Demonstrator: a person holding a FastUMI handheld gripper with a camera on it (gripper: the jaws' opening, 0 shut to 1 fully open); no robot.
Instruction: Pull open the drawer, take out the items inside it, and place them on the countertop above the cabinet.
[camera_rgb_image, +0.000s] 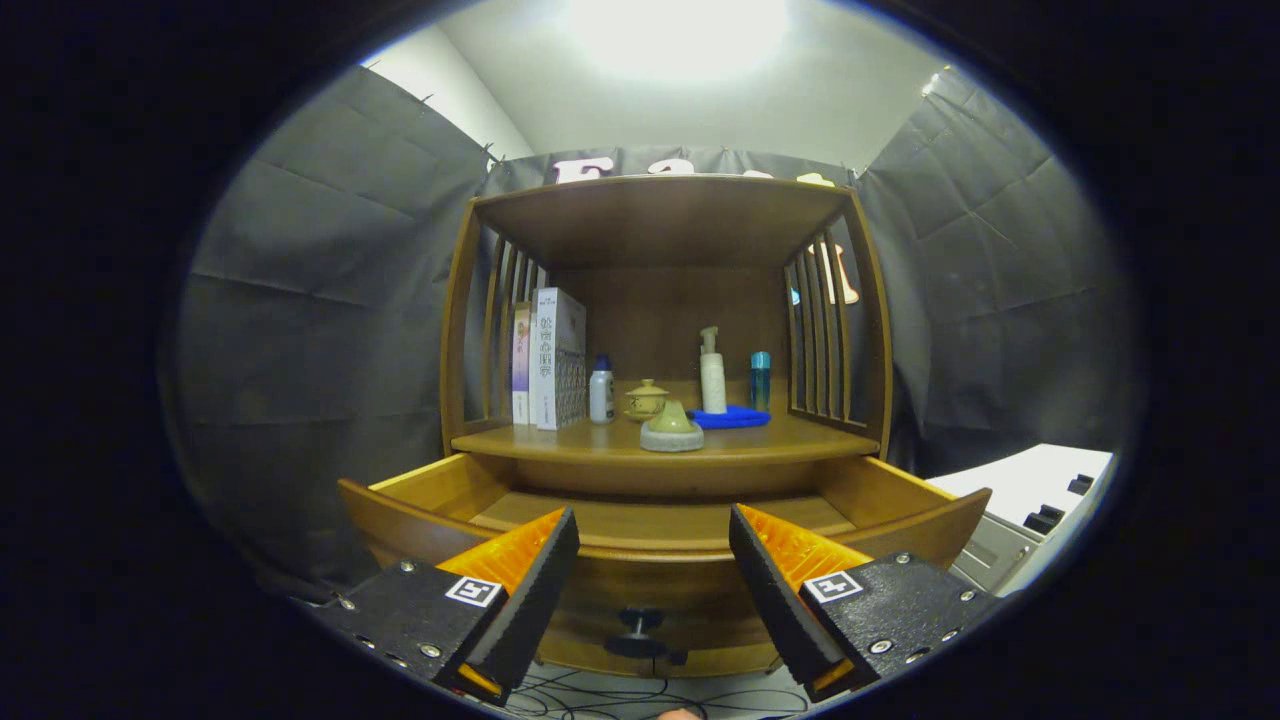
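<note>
Tongs (654, 535) gape empty before open drawer (660, 520), knob (640, 632) between.

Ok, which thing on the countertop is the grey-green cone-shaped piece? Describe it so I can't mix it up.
Start at the wooden cabinet with its drawer pulled open, beyond the open gripper. On the countertop above the drawer, the cone-shaped piece sits nearest the front edge, near the middle. It is squat and grey-green, unlike the small yellow lidded pot just behind it.
</note>
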